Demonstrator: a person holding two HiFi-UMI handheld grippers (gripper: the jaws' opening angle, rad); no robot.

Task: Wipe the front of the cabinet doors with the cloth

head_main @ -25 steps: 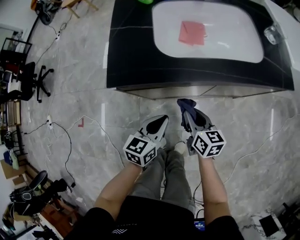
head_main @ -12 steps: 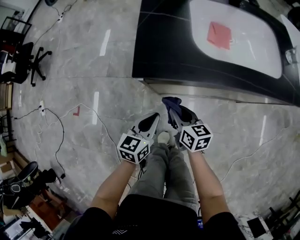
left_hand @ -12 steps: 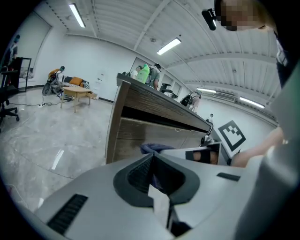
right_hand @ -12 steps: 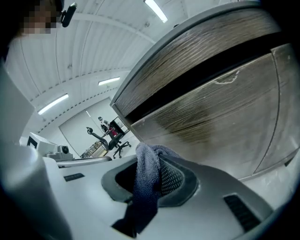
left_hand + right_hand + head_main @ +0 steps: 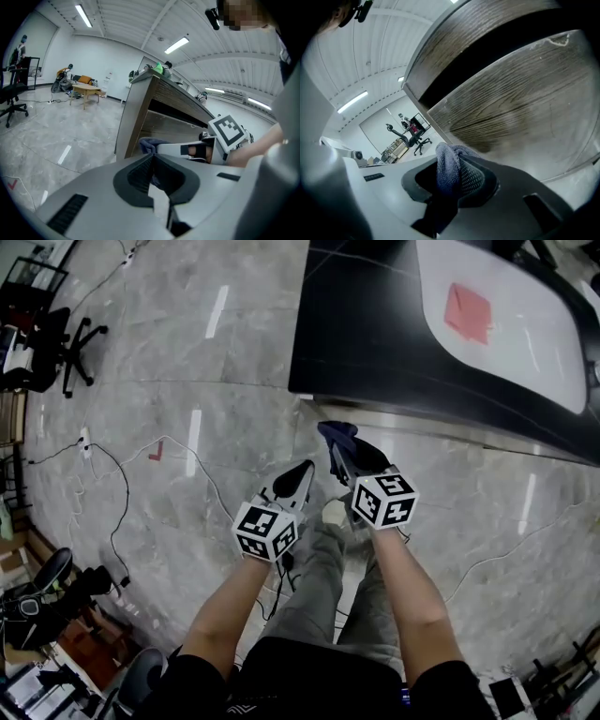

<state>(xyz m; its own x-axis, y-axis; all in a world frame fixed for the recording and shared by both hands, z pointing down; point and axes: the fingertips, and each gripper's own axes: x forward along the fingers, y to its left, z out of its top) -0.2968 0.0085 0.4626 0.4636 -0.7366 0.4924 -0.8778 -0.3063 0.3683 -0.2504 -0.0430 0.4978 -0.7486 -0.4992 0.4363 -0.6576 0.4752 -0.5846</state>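
Right gripper (image 5: 349,457) was clamped tight on the dark blue cloth (image 5: 336,434), which was bunched up between its jaws and held right in front of the cabinet (image 5: 366,324), close to the wood-grain door (image 5: 520,93). Couldn't tell if the cloth actually touched it. Left gripper (image 5: 296,478) was squeezed together on nothing, a bit further out from the cabinet front, over the marble floor (image 5: 187,381). Up on the cabinet's dark top, a red square (image 5: 467,312) lay in the white basin (image 5: 534,352).
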